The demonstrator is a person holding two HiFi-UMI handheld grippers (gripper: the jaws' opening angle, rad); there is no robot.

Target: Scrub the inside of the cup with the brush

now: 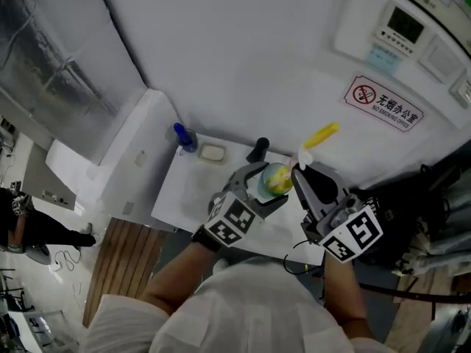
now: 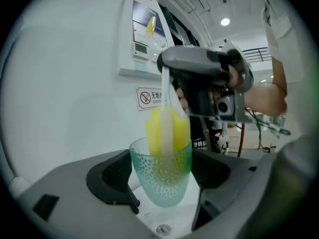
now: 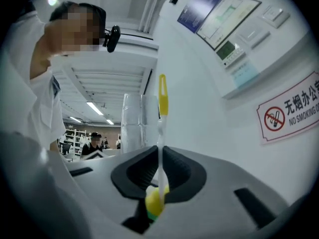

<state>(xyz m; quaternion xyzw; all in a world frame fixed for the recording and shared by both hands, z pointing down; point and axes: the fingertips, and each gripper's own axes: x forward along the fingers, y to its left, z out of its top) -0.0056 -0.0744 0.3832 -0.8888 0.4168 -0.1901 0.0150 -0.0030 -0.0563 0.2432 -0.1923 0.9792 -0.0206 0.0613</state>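
Two grips: left gripper (image 2: 162, 190) fingers clamp the cup (image 2: 160, 172); right gripper (image 3: 159, 176) fingers pinch the brush (image 3: 161, 133), sponge (image 2: 178, 128) in cup.

From the head we look steeply down on the bench (image 1: 180, 193). The left claw's (image 2: 162, 183) camera sits close behind the cup (image 2: 160, 176), facing the right claw (image 2: 169, 66); the right's looks along the brush (image 3: 163, 96). All share the no-smoking sign (image 1: 386, 103).

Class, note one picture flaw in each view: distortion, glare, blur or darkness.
Head view: dim, with wide-angle bowing of the walls around the cup. Left gripper view: fisheye with a dark rim; a ceiling lamp glares. Right gripper view: fisheye too; the brush handle is sharp, its yellow head softer.
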